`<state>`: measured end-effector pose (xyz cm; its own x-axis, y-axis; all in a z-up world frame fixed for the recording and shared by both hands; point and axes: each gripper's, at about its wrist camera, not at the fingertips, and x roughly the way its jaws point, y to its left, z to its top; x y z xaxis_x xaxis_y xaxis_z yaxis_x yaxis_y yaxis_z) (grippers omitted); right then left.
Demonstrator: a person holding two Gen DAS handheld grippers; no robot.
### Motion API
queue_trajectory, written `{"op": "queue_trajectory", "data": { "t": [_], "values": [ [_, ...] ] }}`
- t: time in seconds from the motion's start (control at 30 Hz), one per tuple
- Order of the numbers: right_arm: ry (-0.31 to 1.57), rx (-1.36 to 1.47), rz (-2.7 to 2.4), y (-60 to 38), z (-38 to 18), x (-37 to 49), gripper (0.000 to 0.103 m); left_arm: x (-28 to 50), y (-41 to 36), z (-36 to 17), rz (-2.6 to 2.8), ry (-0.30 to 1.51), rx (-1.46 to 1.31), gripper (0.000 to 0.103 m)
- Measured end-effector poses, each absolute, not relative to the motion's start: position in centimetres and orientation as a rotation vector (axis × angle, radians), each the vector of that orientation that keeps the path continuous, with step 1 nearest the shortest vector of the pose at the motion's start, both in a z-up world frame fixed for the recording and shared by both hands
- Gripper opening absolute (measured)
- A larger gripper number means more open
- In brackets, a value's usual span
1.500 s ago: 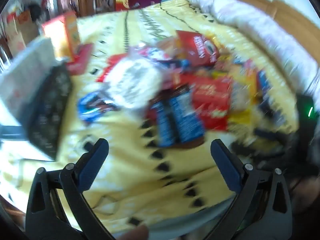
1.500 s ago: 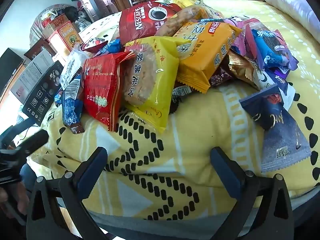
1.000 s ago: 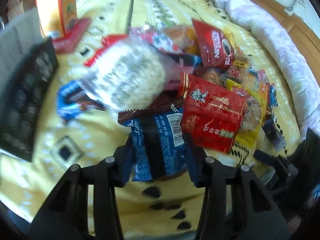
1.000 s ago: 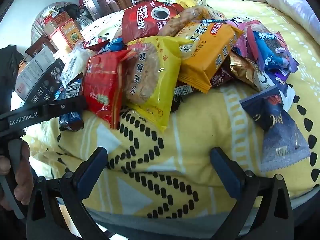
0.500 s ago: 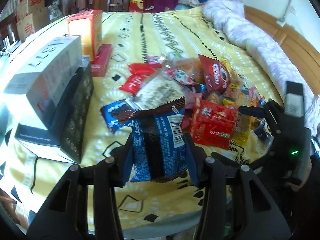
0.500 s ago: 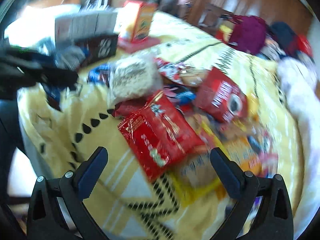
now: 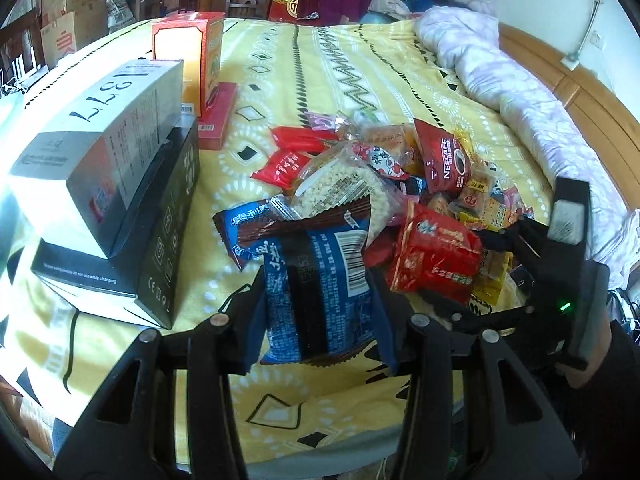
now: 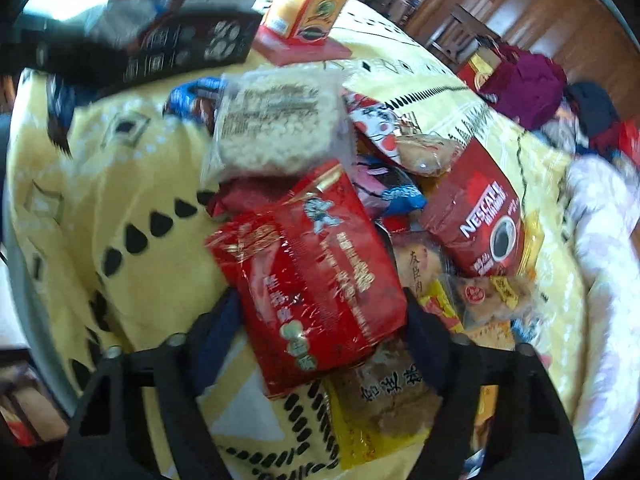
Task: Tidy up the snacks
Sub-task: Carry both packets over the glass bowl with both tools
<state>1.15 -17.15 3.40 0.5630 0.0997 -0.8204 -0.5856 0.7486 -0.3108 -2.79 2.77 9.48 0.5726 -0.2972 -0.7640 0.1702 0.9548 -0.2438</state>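
Yellow patterned bedspread [image 7: 360,80] covers a bed in a cluttered room; a rumpled white quilt [image 7: 520,92] lies along its far side and stacked boxes [image 7: 104,184] sit at its near left edge. Between them, a loose heap of snack packets [image 7: 400,168] rests on the bedspread.

Left claw [image 7: 318,300]: clenched on a blue packet [image 7: 316,288], gripped across its lower half and held clear of the bedspread, in front of the heap. The film has buckled slightly between the pads. Judgement: light, soft-walled, contents probably brittle; the present hold across the body is adequate, but harder pressure risks crushing what is inside.

Right claw [image 8: 320,324]: its jaws have just been closing, with a red packet [image 8: 312,276] between them. This packet lies on top of the heap's near edge, partly over a yellow packet [image 8: 380,412]. The view is blurred and the pads are mostly hidden behind the packet, so contact cannot be confirmed; I record the claw as released.

Handling assessment of the red packet: glossy foil, likely slippery, light, with a flat stiff-looking block inside. Best taken across its short width near the lower end, where both jaws already stand. Risk noted: the yellow packet beneath may be pinched or dragged along.
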Motion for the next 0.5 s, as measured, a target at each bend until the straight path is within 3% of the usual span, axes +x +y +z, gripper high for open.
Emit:
{"op": "queue_trajectory", "data": {
  "t": [0.5],
  "values": [
    [0.718, -0.215, 0.382, -19.8, 14.8, 1.2, 0.075, -2.4, 7.0, 16.3, -0.190, 0.745, -0.110, 0.047]
  ]
}}
